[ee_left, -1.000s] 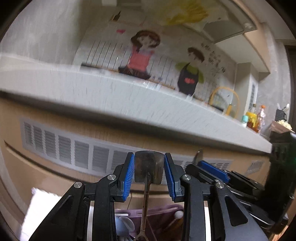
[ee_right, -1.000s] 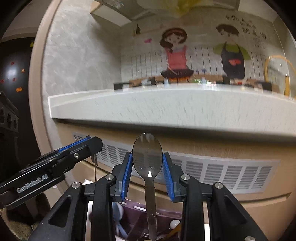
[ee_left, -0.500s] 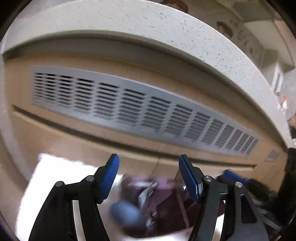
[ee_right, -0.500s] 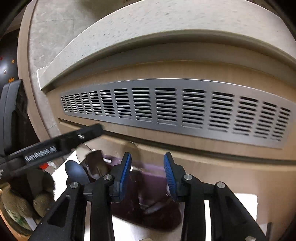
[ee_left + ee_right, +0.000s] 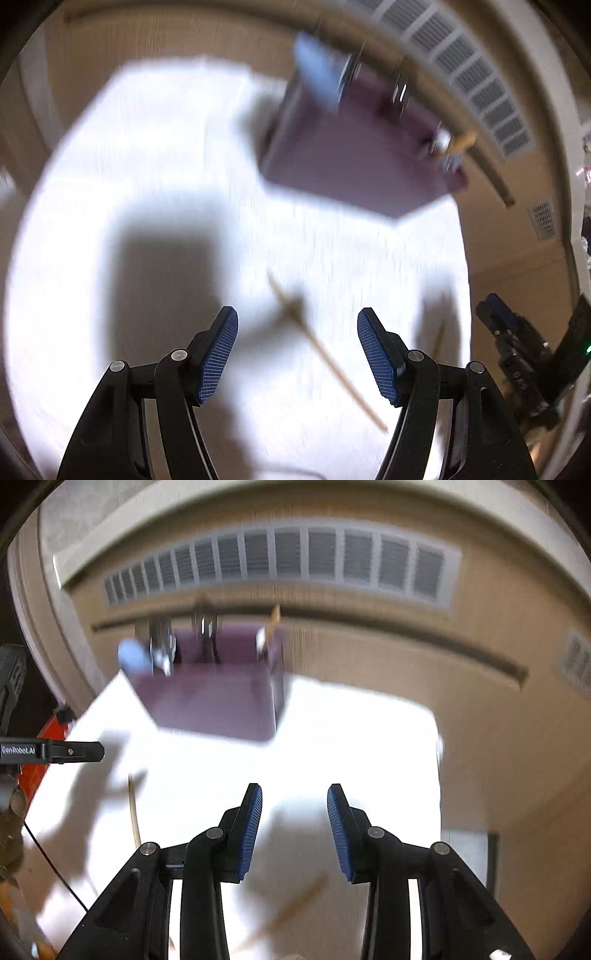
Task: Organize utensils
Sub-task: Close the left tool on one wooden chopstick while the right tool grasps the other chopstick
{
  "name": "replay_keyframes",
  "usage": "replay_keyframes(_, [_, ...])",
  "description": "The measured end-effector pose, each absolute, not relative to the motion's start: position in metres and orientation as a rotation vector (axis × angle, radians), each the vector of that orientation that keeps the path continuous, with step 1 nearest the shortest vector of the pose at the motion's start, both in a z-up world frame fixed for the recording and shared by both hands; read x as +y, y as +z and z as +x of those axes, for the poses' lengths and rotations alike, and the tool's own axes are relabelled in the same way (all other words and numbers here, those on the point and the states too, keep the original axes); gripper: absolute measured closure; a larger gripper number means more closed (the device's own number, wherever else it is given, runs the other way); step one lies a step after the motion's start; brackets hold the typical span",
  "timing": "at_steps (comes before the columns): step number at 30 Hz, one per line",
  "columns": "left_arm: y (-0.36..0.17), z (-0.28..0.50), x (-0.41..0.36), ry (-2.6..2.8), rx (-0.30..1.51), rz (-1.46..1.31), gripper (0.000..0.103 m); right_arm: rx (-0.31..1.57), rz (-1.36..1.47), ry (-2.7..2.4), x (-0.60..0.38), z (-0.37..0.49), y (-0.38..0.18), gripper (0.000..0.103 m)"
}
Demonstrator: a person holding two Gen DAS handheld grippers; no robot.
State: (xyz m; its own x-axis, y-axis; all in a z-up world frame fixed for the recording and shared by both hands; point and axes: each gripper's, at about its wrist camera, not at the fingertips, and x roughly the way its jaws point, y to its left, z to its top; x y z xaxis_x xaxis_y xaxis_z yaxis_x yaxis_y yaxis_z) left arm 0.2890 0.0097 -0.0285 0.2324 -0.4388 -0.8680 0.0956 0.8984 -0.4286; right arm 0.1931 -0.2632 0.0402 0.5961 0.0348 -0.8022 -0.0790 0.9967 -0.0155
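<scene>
A purple utensil holder (image 5: pixel 362 155) stands at the far side of a white table (image 5: pixel 147 155); it also shows in the right wrist view (image 5: pixel 214 694). Metal utensils (image 5: pixel 162 646) and a blue spoon (image 5: pixel 131 657) stick up from it, blurred. My left gripper (image 5: pixel 297 354) is open and empty above a wooden chopstick (image 5: pixel 325 354) lying on the table. My right gripper (image 5: pixel 294 830) is open and empty over the table. Another chopstick (image 5: pixel 133 812) lies left of it, and a blurred one (image 5: pixel 291 908) lies under it.
A beige cabinet front with a grey vent grille (image 5: pixel 280 561) rises behind the table. The other gripper shows at the right edge of the left view (image 5: pixel 517 354) and the left edge of the right view (image 5: pixel 51 751). A thin black cable (image 5: pixel 55 871) crosses the table's left side.
Both grippers let go of their utensils into the purple holder, opened, and pulled back and tilted down toward the table. The left jaws stand wider apart than a second ago.
</scene>
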Motion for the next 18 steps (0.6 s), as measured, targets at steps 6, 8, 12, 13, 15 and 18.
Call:
replay_keyframes(6, [-0.052,0.287,-0.009,-0.317,1.345,-0.347,0.036,0.964,-0.068,0.032,-0.273,0.153,0.018,0.068])
replay_keyframes(8, [-0.054,0.291,-0.022,-0.304,1.33,-0.327,0.036,0.977,-0.049,0.032,-0.278,0.144,0.011,0.068])
replay_keyframes(12, [-0.054,0.298,-0.051,-0.329,1.291,-0.246,0.039,0.996,-0.01,0.033,-0.284,0.134,0.003,0.068])
replay_keyframes(13, [-0.054,0.299,-0.058,-0.328,1.275,-0.217,0.043,1.002,-0.003,0.031,-0.286,0.132,0.001,0.068])
replay_keyframes(15, [-0.053,0.299,-0.069,-0.325,1.239,-0.164,0.052,1.01,0.006,0.027,-0.287,0.131,-0.004,0.068])
replay_keyframes(18, [-0.053,0.303,-0.079,-0.338,1.183,-0.099,0.068,1.017,0.025,0.023,-0.29,0.128,-0.007,0.068])
